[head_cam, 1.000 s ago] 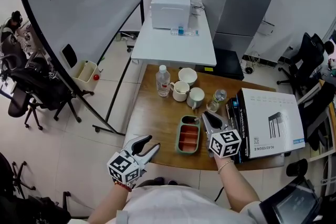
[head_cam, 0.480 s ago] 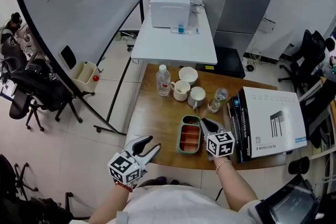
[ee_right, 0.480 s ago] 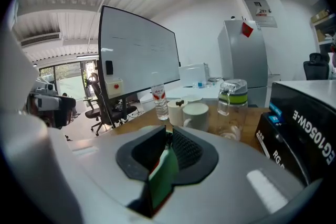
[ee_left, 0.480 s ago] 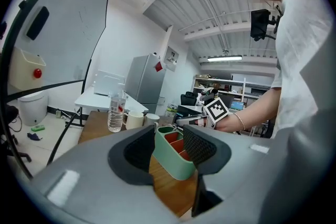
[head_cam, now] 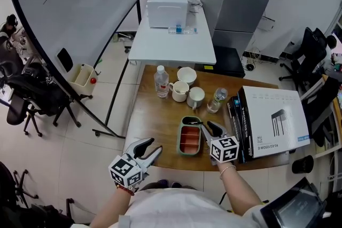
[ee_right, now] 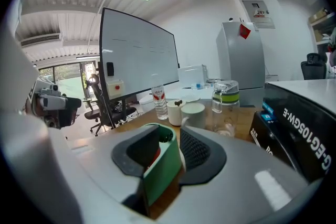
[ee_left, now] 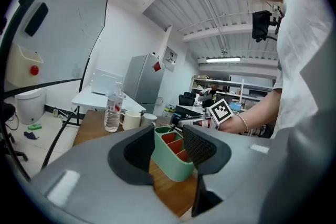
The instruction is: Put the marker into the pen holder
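Observation:
The green pen holder [head_cam: 189, 139] with red compartments stands on the wooden table [head_cam: 155, 125] near its front edge. A dark slim thing, apparently the marker [head_cam: 193, 122], lies at the holder's far end. My right gripper [head_cam: 207, 127] sits at the holder's right rim. Its jaws are opening, and the holder's green wall [ee_right: 164, 165] stands between them without being pinched. My left gripper [head_cam: 153, 147] hangs off the table's front left edge, open and holding nothing. In the left gripper view the holder [ee_left: 173, 162] shows beyond those jaws.
Behind the holder stand a water bottle [head_cam: 161, 81], two mugs [head_cam: 180, 92], a bowl [head_cam: 187, 76] and a green-lidded jar [head_cam: 216, 100]. A white box [head_cam: 272, 120] on dark books fills the table's right. A white table [head_cam: 171, 40] and a whiteboard [head_cam: 64, 2] lie beyond.
The right gripper has shifted left to the holder's rim, and its jaws have gone from shut to parted. The left gripper has stayed put.

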Tool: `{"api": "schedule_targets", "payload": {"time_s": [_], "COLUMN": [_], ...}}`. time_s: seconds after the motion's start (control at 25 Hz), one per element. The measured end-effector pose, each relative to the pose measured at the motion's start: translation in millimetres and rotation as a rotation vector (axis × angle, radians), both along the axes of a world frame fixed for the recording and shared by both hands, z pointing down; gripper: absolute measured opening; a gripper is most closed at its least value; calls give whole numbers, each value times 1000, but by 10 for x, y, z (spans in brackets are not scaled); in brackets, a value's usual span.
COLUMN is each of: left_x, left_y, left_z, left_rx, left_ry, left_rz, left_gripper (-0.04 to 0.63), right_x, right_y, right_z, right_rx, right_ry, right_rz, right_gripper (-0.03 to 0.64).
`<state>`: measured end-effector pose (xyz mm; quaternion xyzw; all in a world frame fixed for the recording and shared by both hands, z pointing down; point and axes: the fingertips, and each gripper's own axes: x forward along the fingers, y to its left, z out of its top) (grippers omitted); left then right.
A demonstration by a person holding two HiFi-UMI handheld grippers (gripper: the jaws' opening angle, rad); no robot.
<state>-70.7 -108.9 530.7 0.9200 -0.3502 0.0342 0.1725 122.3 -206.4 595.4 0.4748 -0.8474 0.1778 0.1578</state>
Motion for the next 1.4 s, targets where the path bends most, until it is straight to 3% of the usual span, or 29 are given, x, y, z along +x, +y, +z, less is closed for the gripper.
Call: {"api": "schedule_targets", "payload": {"time_s": [0.36, 0.84, 1.04, 1.4], "left_x": [92, 282, 362, 484], "left_y": [-37, 94, 212, 350], "left_z": [-135, -849, -1218, -1320], "left_rx": [24, 122, 175, 227], "left_ry": [23, 138, 189, 150], "left_rz": [27, 59, 81, 123], "left_gripper": [149, 149, 149, 147], "right_x": [-107, -208, -327, -484], "right_y": [383, 1175, 1281, 1314], "right_z": [-504, -1701, -2050, -2123], "right_rx": [119, 366, 436, 453], "right_ry": [-29, -233, -222, -182], "right_rz": [-42, -57, -107, -152], "right_gripper": [109, 106, 104, 81]}}
